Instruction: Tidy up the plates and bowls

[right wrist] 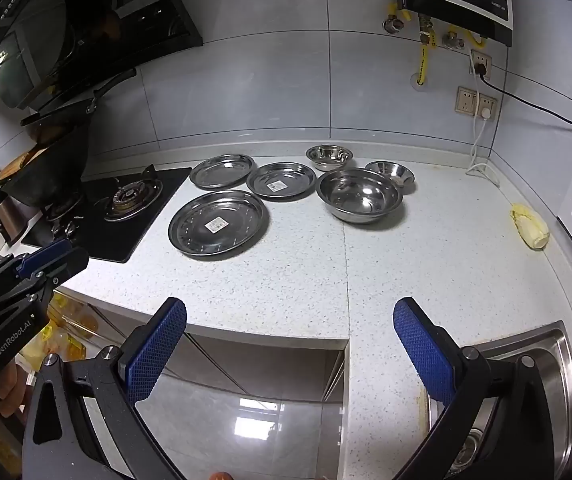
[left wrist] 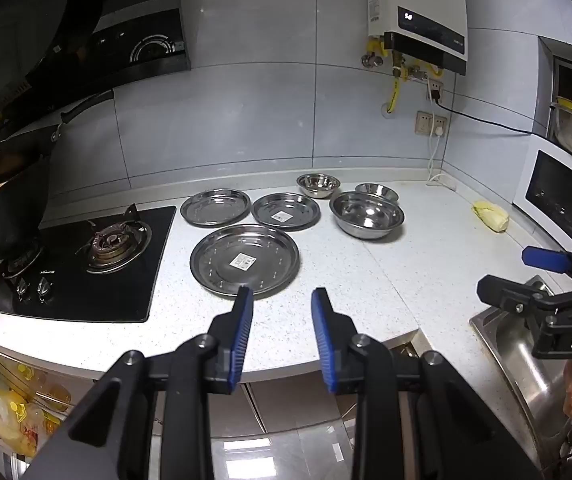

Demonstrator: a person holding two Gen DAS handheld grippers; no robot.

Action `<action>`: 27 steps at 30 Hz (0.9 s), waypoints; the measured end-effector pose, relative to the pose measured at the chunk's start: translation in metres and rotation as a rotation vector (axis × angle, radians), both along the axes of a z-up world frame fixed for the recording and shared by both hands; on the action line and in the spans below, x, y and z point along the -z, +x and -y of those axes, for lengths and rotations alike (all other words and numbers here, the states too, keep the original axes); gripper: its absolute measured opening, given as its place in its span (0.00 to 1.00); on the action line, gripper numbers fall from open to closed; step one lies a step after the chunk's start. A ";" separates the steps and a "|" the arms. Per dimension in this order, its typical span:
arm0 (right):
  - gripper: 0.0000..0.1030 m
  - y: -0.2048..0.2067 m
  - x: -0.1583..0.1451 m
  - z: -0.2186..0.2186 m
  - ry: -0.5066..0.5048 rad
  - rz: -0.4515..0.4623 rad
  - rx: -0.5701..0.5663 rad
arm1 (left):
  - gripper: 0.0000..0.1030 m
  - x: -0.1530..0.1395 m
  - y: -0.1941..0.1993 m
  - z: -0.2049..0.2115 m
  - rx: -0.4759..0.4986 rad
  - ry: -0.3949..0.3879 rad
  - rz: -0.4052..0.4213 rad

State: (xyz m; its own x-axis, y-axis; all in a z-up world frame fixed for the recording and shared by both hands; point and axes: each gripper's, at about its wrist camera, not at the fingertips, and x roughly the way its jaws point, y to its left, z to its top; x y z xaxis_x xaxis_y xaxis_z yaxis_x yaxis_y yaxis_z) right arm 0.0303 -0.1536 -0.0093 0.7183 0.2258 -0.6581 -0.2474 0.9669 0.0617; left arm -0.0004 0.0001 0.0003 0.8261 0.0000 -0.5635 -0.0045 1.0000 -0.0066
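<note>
The left gripper, black-framed with blue ribbed pads, hangs above the front edge of the white speckled stone countertop; its jaws stand apart with nothing between them. The right gripper, of the same build with blue knurled pads, is spread wider and is likewise empty, positioned over the counter edge beside the stainless steel sink.

Task items, left wrist view:
- Large round stainless steel plate with a white label: at 12 o'clock from the left gripper, its near rim just beyond the left fingertip.
- Unlabelled medium round steel plate: at 11 o'clock from the large plate, nearest the hob.
- Medium round steel plate with a label: at 1 o'clock from the large plate, just beside the unlabelled plate.
- Large deep steel bowl: at 3 o'clock from the labelled medium plate.
- Small steel bowl near the wall: at 11 o'clock from the large bowl.
- Second small steel bowl: at 12 o'clock from the large bowl, partly hidden behind it.

All six items rest separately on the counter.

Surroundings: a black glass gas hob lies at 9 o'clock from the plates. A pale yellow vegetable lies at 3 o'clock from the bowls, near a white microwave oven.
</note>
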 end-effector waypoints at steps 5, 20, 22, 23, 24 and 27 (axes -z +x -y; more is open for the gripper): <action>0.99 0.000 0.001 0.000 0.000 0.000 0.000 | 0.28 -0.001 -0.002 0.000 -0.001 0.006 0.006; 0.99 0.000 0.000 -0.001 0.001 -0.005 0.001 | 0.28 0.001 0.001 0.004 0.003 -0.003 -0.007; 0.99 -0.001 -0.001 -0.001 0.001 -0.005 0.002 | 0.28 0.005 0.000 0.001 0.003 -0.002 -0.007; 0.99 -0.001 -0.002 -0.001 0.001 -0.005 0.003 | 0.28 0.006 -0.001 0.001 0.004 -0.001 -0.007; 0.99 0.001 0.000 -0.003 0.001 -0.006 0.002 | 0.28 0.006 0.000 0.001 0.004 -0.003 -0.008; 0.99 0.001 0.001 -0.001 0.002 -0.006 0.002 | 0.28 0.006 -0.002 0.001 0.004 -0.005 -0.009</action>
State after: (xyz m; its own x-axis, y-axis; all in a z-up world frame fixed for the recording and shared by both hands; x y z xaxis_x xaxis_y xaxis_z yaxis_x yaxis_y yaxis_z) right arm 0.0312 -0.1521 -0.0106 0.7146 0.2256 -0.6621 -0.2454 0.9673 0.0647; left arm -0.0020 -0.0009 -0.0058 0.8210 -0.0062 -0.5709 -0.0005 0.9999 -0.0116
